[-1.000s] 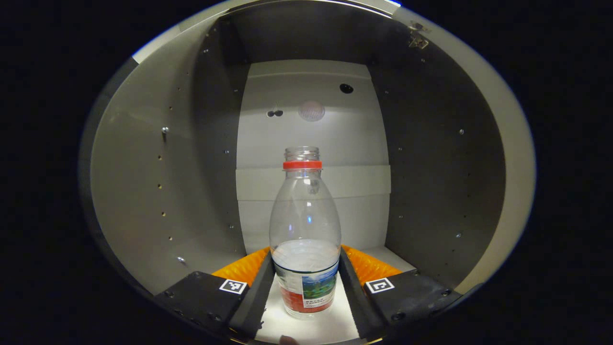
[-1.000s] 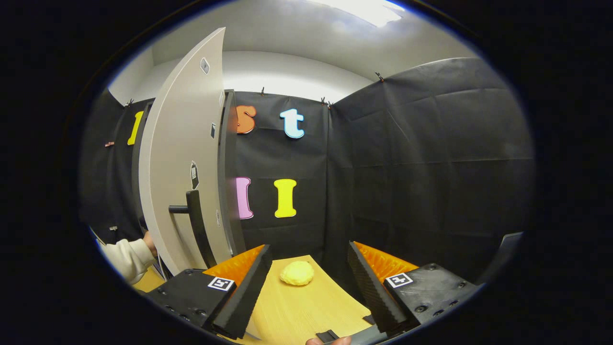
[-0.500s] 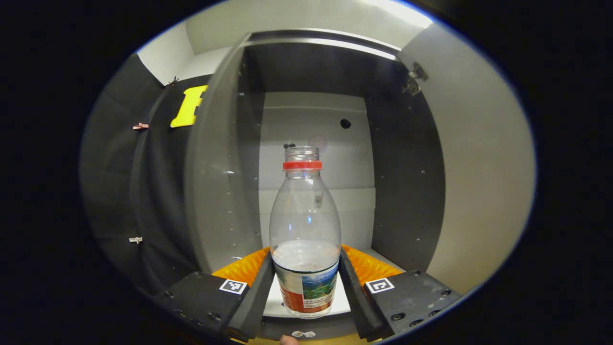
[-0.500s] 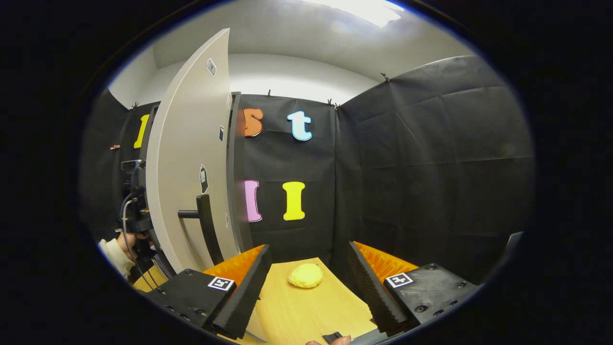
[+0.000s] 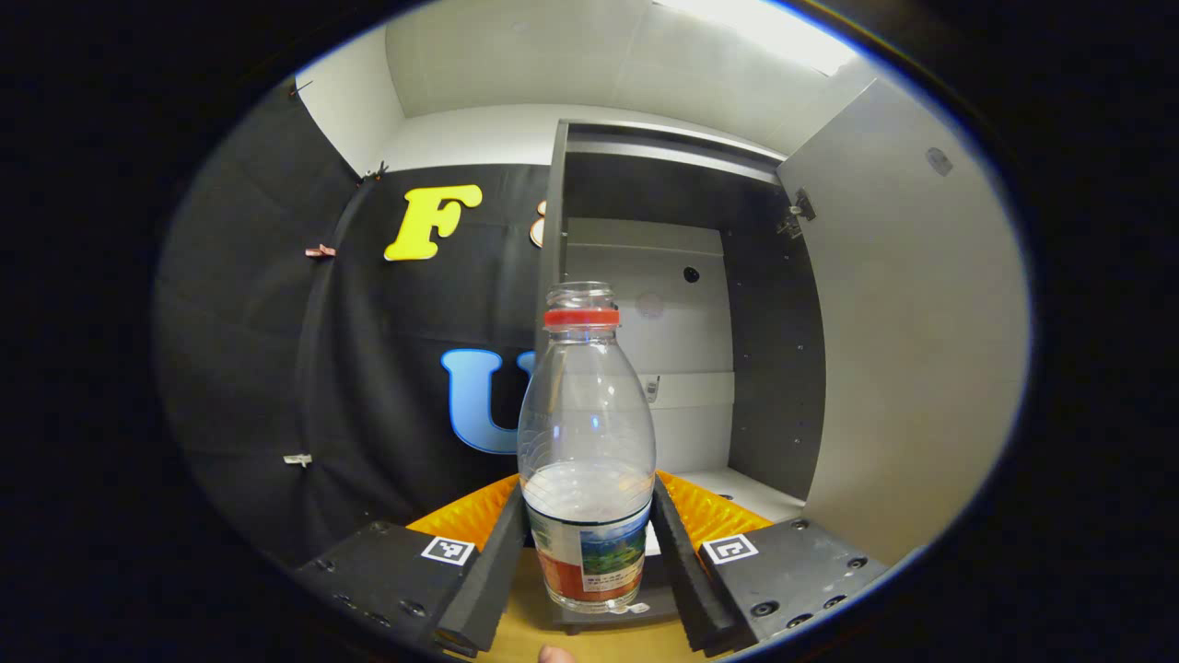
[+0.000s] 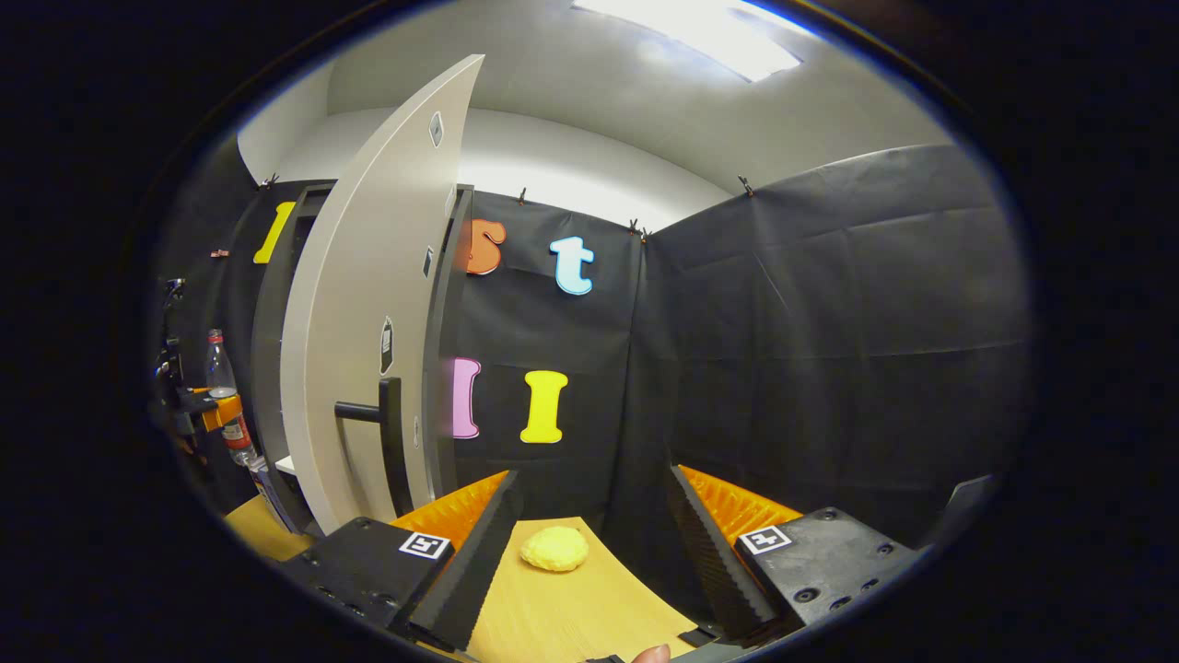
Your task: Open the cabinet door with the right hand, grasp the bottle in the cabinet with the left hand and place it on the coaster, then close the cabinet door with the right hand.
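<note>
bottle [image 5: 587,442]: clear plastic; red neck ring; label red below, blue-green landscape print above
cabinet [image 5: 774,350]: dark grey inside walls; pale grey back panel
cabinet door [image 6: 368,322]: light grey; black handle [image 6: 387,442]
counter [image 6: 571,608]: light wood grain
lump ahead of right claw [image 6: 554,549]: pale yellow

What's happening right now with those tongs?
Left tongs shut on bottle, clear of cabinet. Right tongs open, empty. Door open. Nothing blocking.
</note>
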